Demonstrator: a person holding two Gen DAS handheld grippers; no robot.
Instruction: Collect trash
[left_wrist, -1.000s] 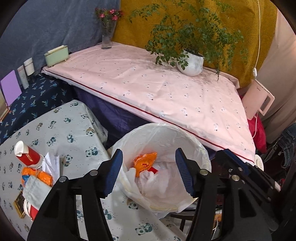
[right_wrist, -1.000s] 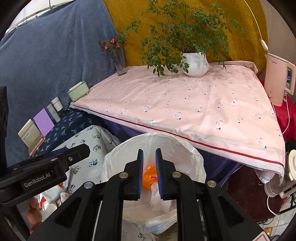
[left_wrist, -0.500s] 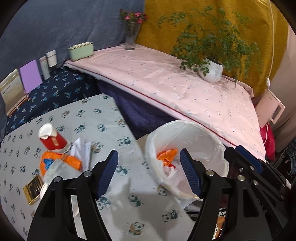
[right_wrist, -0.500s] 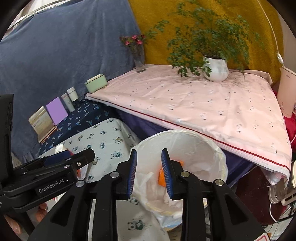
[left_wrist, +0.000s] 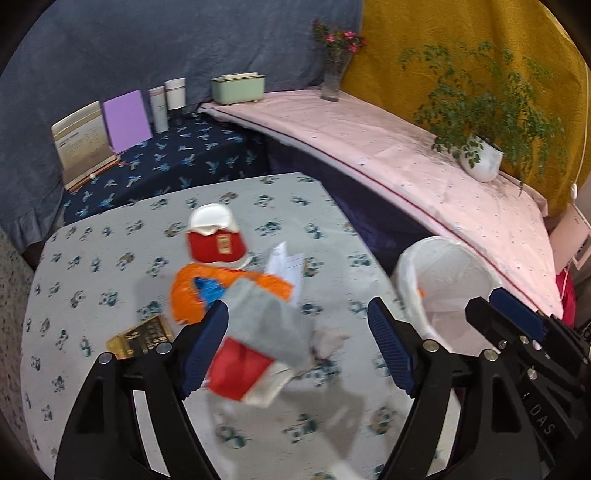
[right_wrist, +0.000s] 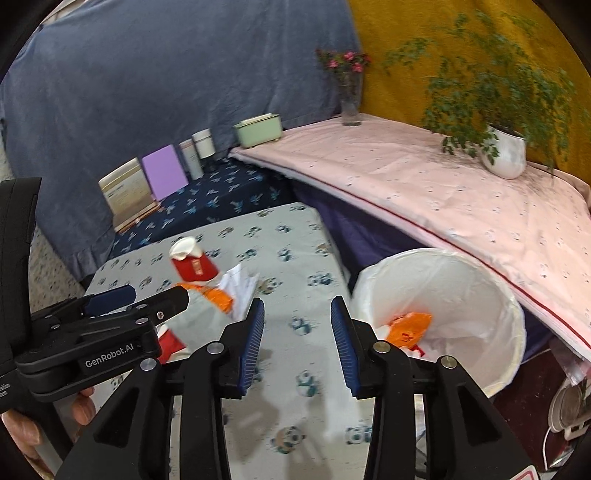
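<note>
A white-lined trash bin (right_wrist: 443, 317) stands at the right edge of the panda-print table (left_wrist: 110, 258); an orange wrapper (right_wrist: 408, 326) lies inside it. On the table lie a tipped red paper cup (left_wrist: 216, 236), an orange wrapper (left_wrist: 195, 291), white paper (left_wrist: 286, 266), a grey-red-white crushed carton (left_wrist: 258, 347), and a gold packet (left_wrist: 142, 338). My left gripper (left_wrist: 297, 347) is open and empty, above the crushed carton. My right gripper (right_wrist: 297, 347) is open and empty, over the table just left of the bin. The left gripper also shows in the right wrist view (right_wrist: 140, 299).
A pink-covered bench (left_wrist: 406, 155) behind holds a potted plant (left_wrist: 480, 162), a flower vase (left_wrist: 332, 74) and a green box (left_wrist: 238, 86). A dark blue surface (left_wrist: 166, 166) carries a purple card (left_wrist: 125, 120), a calendar (left_wrist: 83, 144) and two canisters (left_wrist: 168, 99).
Both grippers have swung left from over the bin toward the table's trash. The right gripper has opened from nearly shut. The left gripper stays open.
</note>
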